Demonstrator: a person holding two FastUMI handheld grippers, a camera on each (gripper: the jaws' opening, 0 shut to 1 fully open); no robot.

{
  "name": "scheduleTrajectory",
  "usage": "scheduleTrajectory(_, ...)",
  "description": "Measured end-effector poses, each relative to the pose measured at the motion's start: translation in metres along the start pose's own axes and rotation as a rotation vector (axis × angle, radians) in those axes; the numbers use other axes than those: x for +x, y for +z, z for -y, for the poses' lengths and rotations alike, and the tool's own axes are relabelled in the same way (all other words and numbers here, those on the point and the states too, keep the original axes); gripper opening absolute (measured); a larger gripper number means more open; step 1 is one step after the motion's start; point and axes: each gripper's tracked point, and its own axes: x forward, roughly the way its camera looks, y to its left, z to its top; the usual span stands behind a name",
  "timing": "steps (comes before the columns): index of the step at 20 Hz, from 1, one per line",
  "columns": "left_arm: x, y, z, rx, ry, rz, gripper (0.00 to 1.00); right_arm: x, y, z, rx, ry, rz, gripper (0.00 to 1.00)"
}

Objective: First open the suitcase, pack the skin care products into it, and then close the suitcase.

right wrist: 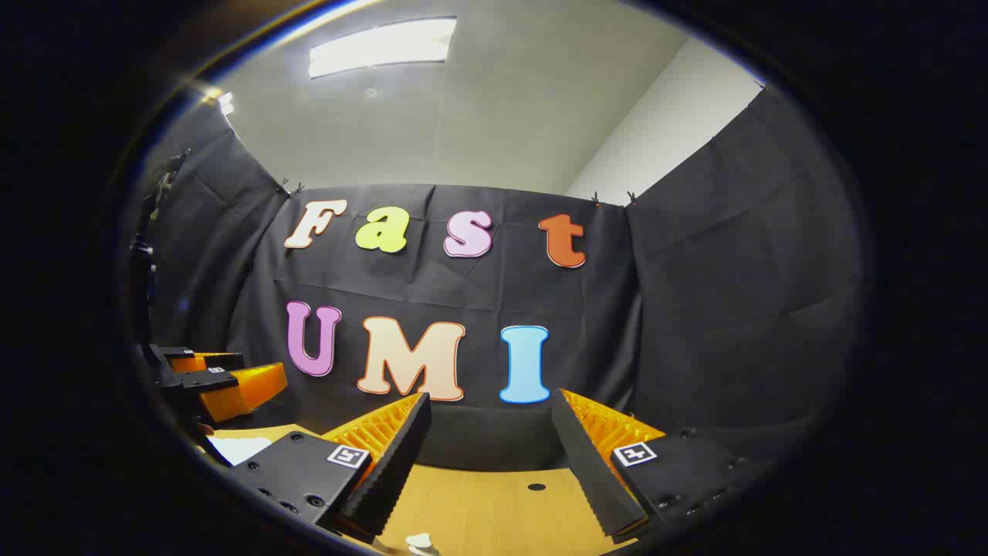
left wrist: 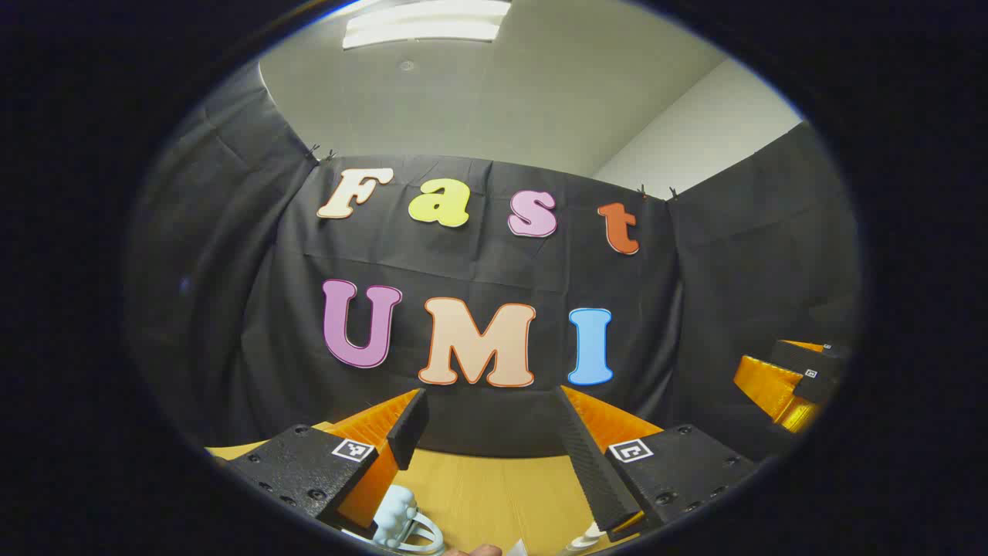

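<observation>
We hold both the left claw and the right claw wide and empty above the pale wooden worktop; opening the suitcase likely comes next, so we must lower them.

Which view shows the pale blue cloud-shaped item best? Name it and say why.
The left gripper view: the pale blue cloud-shaped item sits on the wooden table beside the left gripper's left finger, partly cut off. The right gripper view gives table, not that item clearly.

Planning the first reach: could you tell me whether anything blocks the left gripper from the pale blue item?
Nothing visible does: the left gripper is open and empty, the pale blue item just below it.
</observation>
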Motion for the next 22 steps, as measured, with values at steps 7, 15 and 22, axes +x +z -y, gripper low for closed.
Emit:
scheduleTrajectory(7, 0.007, -0.012, -0.019, 0.032, 0.019, -0.029, 0.94, 0.01, -0.019, -0.017, 0.016, 0.015, -0.03, 0.98)
scheduleTrajectory(15, -0.006, -0.096, -0.031, 0.082, 0.034, -0.198, 0.94, 0.007, -0.054, -0.005, 0.033, 0.009, -0.124, 0.98)
scheduleTrajectory(22, -0.021, -0.186, -0.058, 0.119, 0.077, -0.442, 0.95, 0.011, -0.076, -0.007, 0.031, 0.012, -0.186, 0.98)
